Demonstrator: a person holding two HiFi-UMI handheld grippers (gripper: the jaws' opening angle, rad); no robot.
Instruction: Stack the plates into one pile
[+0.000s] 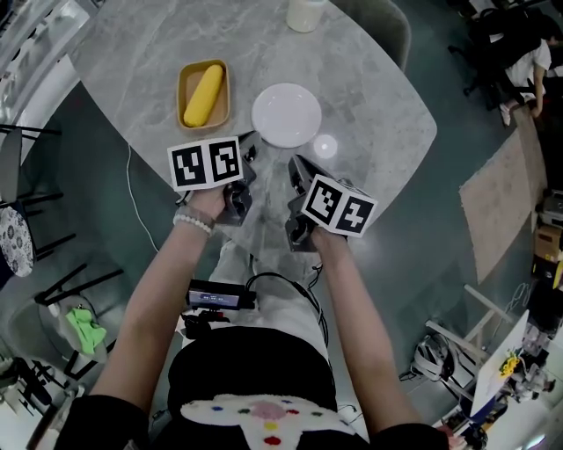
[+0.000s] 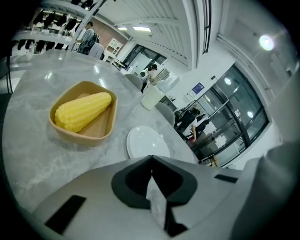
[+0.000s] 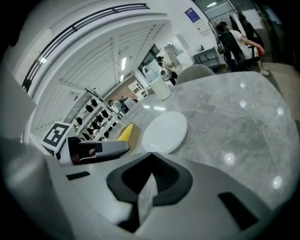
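Note:
White plates (image 1: 287, 114) lie in one neat pile on the grey marble table (image 1: 378, 105), just beyond both grippers. The pile also shows in the left gripper view as plates (image 2: 146, 143) and in the right gripper view as plates (image 3: 165, 132). My left gripper (image 1: 249, 145) hovers near the pile's near-left edge, and its jaws (image 2: 151, 161) are shut with nothing between them. To the near right of the pile, my right gripper (image 1: 296, 165) is also shut and empty (image 3: 151, 157). Neither gripper touches the plates.
A tan tray (image 1: 204, 95) with a yellow corn cob (image 2: 83, 111) sits left of the plates. A pale cup (image 1: 304, 13) stands at the table's far edge, with a chair behind it. The table's near edge lies under my hands.

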